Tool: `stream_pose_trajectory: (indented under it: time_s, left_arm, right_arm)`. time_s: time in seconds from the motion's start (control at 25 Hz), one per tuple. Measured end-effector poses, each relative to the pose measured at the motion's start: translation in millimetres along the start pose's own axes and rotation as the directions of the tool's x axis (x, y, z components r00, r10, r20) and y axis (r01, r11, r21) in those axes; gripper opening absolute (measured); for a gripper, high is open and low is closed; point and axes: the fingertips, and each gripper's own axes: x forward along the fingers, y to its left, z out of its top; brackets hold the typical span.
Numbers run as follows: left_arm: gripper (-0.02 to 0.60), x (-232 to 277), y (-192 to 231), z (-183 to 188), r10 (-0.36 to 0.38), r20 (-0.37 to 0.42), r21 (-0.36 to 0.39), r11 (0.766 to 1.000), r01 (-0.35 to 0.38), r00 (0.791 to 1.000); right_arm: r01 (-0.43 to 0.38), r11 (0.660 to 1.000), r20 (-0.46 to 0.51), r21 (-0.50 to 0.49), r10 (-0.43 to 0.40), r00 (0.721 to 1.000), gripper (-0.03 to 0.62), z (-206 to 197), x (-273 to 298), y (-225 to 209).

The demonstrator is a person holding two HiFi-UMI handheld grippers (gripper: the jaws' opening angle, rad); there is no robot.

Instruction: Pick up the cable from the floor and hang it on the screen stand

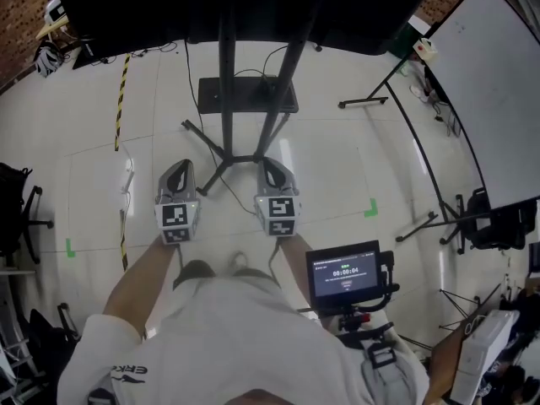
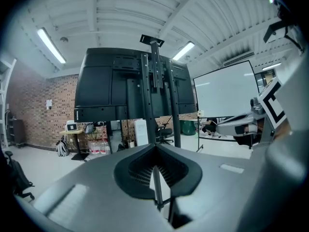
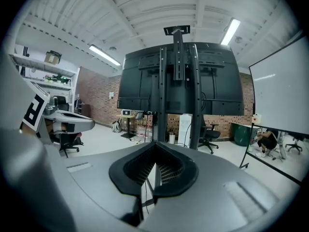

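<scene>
The black screen stand [image 1: 226, 74] rises straight ahead on two poles from a dark base plate [image 1: 247, 95] with splayed legs; its big screen [image 2: 135, 88] fills both gripper views. A thin dark cable [image 1: 239, 199] lies on the pale floor between the legs and also shows in the right gripper view, cable [image 3: 147, 197]. My left gripper [image 1: 179, 169] and right gripper [image 1: 272, 169] are held side by side at waist height, pointing at the stand, well above the cable. Left gripper [image 2: 155, 146] and right gripper [image 3: 155, 145] both have their jaws together with nothing in them.
A whiteboard [image 1: 498, 99] on a wheeled frame stands at the right. Yellow-black tape [image 1: 122, 99] runs along the floor at the left, near an office chair [image 1: 17, 209]. A small monitor [image 1: 346, 275] hangs at the person's right hip. More cables [image 1: 270, 57] trail behind the base plate.
</scene>
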Motion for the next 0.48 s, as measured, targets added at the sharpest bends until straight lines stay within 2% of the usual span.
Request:
stream_pose_trajectory:
  time_s: [0.32,0.48]
  left_arm:
    - [0.002,49.9,22.5,-29.7,-0.031,-0.068,-0.011,0.999,0.031,0.997]
    - [0.002,77.3,37.6,-59.7,-0.063,-0.120,-0.014,0.998,0.061,0.991]
  right_arm:
    - [0.014,1.000,-0.075,-0.005,-0.015,0.997,0.013,-24.3,46.5,-0.7]
    - [0.041,0.999,-0.134,-0.012,-0.042,0.990,0.014,-46.3,71.1,-1.9]
